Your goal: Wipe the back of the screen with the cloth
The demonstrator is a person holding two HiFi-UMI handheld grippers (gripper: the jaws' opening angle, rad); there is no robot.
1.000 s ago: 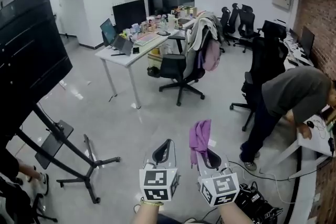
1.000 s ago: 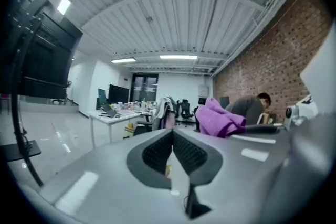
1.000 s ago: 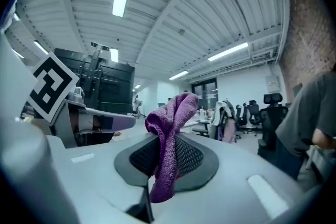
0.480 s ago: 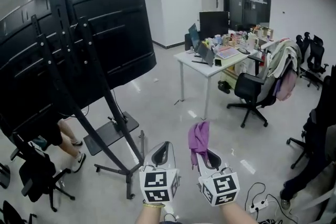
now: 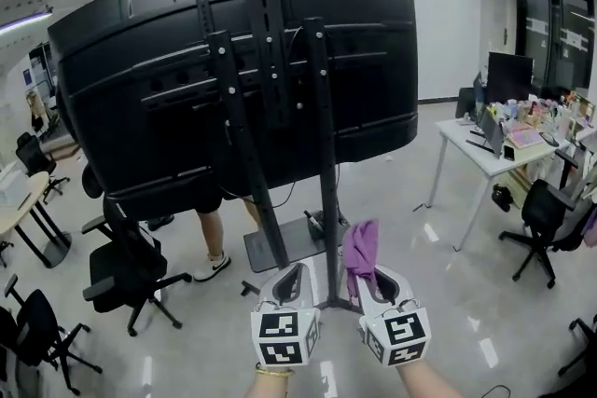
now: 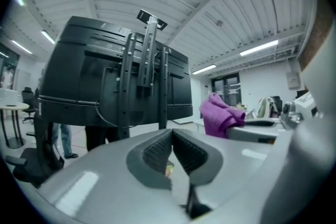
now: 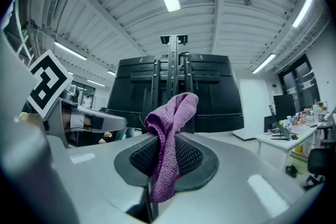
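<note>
In the head view, we see the dark back of the screen (image 5: 159,79) filling the picture from nine o'clock round to one o'clock, carried on a black stand (image 5: 324,191) whose uprights run down toward six o'clock. Our two grippers sit side by side at six o'clock, well apart from the screen. The left gripper (image 5: 293,273) is at the left. The right gripper (image 5: 371,277) has the purple cloth (image 5: 360,247) standing up from its tip toward twelve o'clock. A person's legs (image 5: 213,242) show under the screen's lower edge at about eight o'clock, near a black chair (image 5: 126,266). A white desk (image 5: 480,154) stands at three o'clock.

In the left gripper view, we find the jaws closed tip to tip with nothing between them. The screen (image 6: 89,81) rises at eleven o'clock and the cloth (image 6: 219,119) lies at three o'clock.

In the right gripper view, the jaws are clamped on the cloth (image 7: 169,128), which bunches above them and hangs below. The screen (image 7: 220,97) stands behind at twelve o'clock.
</note>
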